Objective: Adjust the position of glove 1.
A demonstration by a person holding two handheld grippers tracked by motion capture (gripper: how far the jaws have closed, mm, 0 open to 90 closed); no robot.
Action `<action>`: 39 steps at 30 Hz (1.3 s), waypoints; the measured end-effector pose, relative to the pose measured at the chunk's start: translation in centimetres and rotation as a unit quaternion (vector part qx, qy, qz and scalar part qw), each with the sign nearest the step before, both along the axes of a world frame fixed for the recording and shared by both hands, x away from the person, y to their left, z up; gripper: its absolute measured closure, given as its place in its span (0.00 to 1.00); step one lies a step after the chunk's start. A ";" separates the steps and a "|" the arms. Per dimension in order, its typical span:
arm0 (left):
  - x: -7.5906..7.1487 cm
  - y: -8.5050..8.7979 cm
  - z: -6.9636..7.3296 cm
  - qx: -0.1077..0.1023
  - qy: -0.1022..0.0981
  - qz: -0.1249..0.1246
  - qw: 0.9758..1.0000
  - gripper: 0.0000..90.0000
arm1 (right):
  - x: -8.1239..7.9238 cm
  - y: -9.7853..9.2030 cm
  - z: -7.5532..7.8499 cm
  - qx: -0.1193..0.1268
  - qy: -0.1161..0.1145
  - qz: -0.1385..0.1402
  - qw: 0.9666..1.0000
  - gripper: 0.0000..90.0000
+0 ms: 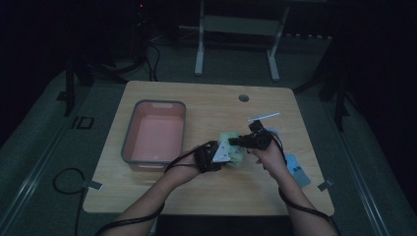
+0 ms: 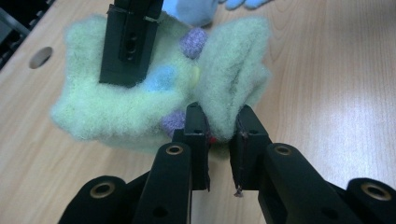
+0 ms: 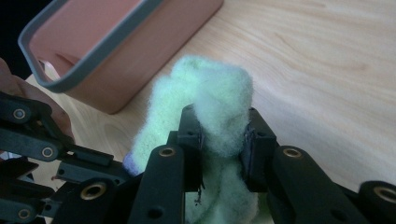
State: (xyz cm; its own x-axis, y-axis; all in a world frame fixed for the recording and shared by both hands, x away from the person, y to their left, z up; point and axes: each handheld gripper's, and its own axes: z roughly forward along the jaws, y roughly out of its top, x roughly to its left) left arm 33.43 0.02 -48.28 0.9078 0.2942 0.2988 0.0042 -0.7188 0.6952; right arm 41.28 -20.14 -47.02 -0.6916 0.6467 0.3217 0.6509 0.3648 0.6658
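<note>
At centre frame we hold both grippers, left (image 2: 218, 126) and right (image 3: 223, 135), clamped on the fuzzy sock (image 2: 140, 93); keep grips firm and lift evenly toward the bin (image 1: 129, 142).

Fluffy fleece sock (image 2: 140, 102), smooth matt plastic bin (image 3: 116, 60), light woodgrain table (image 3: 327, 70).

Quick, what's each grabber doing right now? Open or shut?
Left gripper: shut on a fold of the fuzzy green sock.
Right gripper: shut on the same sock, on another bunch of it.
</note>
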 end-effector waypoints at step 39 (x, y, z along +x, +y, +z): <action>0.6 11.7 5.0 0.025 -0.012 0.084 0.996 0.88 | 3.0 12.8 5.3 0.021 -0.021 0.062 0.998 0.82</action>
State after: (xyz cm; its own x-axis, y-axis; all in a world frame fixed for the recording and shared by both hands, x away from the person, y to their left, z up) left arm 34.00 11.70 -43.24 0.8396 0.4245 0.3389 0.1098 -0.7437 0.6595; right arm 44.30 -7.32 -41.69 -0.7786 0.5426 0.3151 0.5736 0.4119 0.7081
